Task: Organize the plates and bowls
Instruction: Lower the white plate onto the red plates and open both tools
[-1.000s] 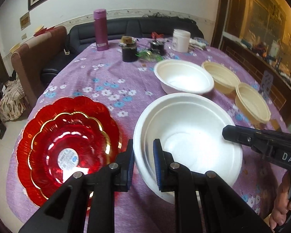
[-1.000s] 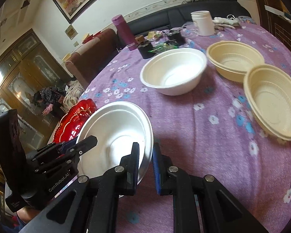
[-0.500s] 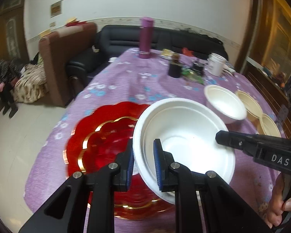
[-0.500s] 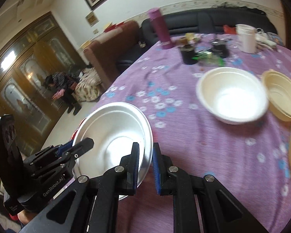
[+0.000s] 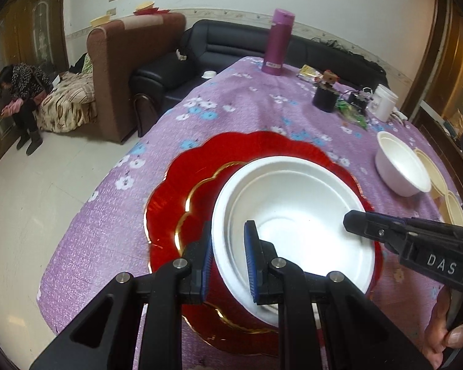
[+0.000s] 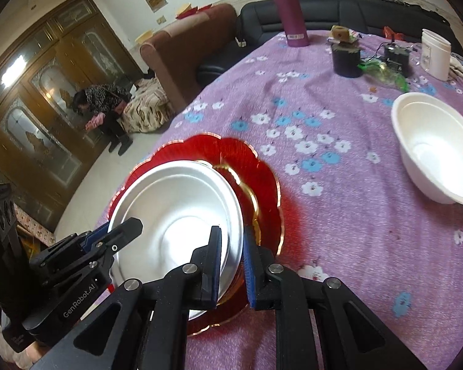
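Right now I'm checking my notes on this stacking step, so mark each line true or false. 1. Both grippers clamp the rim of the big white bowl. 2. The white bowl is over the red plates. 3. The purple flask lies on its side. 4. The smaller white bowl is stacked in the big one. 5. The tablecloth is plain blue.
1. True: the left gripper and right gripper each pinch the rim of the big white bowl.
2. True: it is over the red plates; whether it rests on them is unclear.
3. False: the purple flask stands upright.
4. False: the smaller white bowl sits apart on the tablecloth.
5. False: it is purple with flowers.
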The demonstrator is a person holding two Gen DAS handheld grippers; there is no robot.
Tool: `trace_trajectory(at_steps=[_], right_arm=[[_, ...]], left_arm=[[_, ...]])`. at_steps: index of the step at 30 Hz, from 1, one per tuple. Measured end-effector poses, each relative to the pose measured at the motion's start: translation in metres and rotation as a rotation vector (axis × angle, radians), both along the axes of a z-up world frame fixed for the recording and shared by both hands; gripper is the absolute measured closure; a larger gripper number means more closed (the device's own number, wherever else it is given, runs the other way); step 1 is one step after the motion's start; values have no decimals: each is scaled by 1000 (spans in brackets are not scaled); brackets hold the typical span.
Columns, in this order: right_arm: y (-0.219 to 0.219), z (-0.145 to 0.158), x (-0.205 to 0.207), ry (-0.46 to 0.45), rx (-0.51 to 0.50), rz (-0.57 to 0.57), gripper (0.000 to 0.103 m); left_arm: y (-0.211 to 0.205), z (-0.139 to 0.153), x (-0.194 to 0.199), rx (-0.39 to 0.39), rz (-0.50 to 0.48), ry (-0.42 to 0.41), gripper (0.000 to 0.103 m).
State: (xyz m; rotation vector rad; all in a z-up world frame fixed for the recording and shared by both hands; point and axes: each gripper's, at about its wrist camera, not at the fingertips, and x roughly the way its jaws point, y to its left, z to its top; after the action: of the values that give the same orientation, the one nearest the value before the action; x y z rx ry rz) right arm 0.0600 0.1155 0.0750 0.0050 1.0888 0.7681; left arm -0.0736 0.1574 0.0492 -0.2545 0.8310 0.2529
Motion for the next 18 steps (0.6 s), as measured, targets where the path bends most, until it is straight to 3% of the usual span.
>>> trace_trajectory(at_steps=[11,18], right_arm=[[13,-13,-1,-11,-31,20,87],[5,-6,-3,-17,-15,8,87]], left_arm=[[7,-10,3,-9,22,18,86],[9,2,-4,-2,47,-8,81]])
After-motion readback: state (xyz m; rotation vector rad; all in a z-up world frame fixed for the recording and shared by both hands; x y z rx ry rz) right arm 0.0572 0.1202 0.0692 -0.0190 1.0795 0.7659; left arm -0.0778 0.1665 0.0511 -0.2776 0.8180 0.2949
